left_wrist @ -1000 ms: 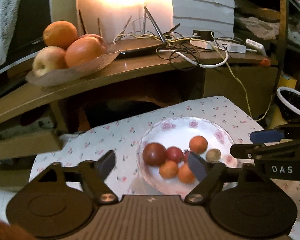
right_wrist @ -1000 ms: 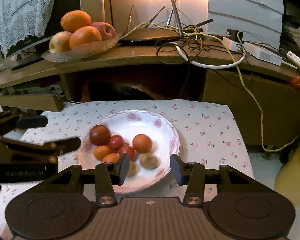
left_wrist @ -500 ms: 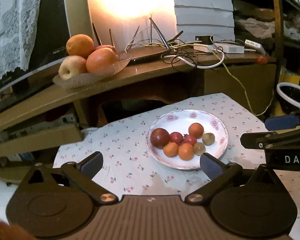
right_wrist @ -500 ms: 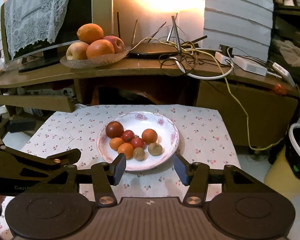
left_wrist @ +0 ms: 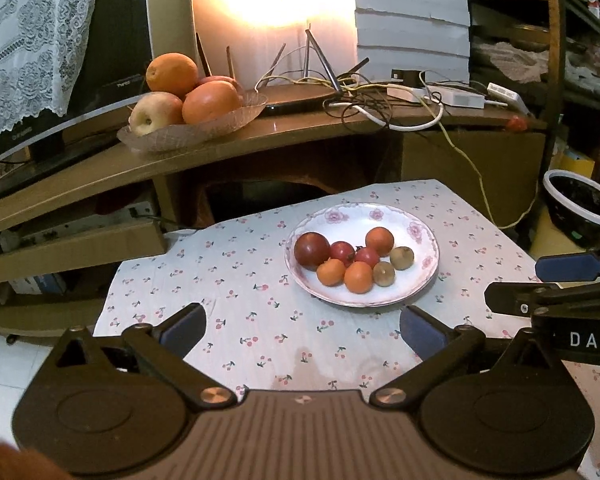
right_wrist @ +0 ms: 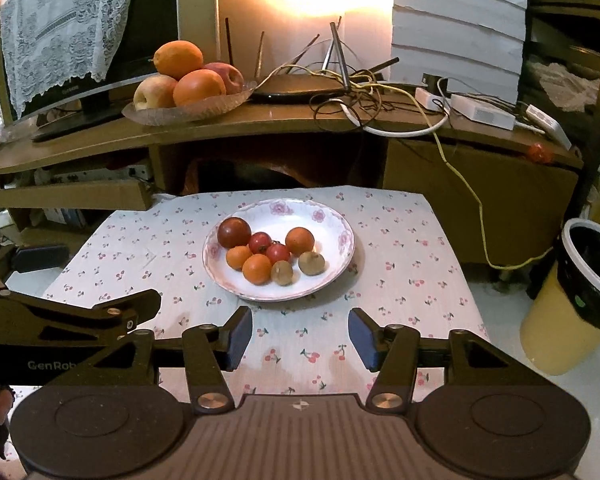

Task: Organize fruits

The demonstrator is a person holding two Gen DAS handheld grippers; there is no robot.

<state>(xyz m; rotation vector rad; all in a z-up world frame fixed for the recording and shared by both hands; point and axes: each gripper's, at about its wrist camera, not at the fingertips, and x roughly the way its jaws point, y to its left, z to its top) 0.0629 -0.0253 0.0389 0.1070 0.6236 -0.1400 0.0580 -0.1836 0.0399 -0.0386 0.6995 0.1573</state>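
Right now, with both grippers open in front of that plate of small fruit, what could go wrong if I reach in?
1. The small round fruits touch; gripping one may roll others off the shallow floral plate.
2. The left hand-held gripper and right hand-held gripper sit close together and could collide.

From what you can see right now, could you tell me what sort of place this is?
Probably a home living room: a TV under a lace cover sits on a wooden stand beside a router with tangled cables, and a low table has a floral cloth.
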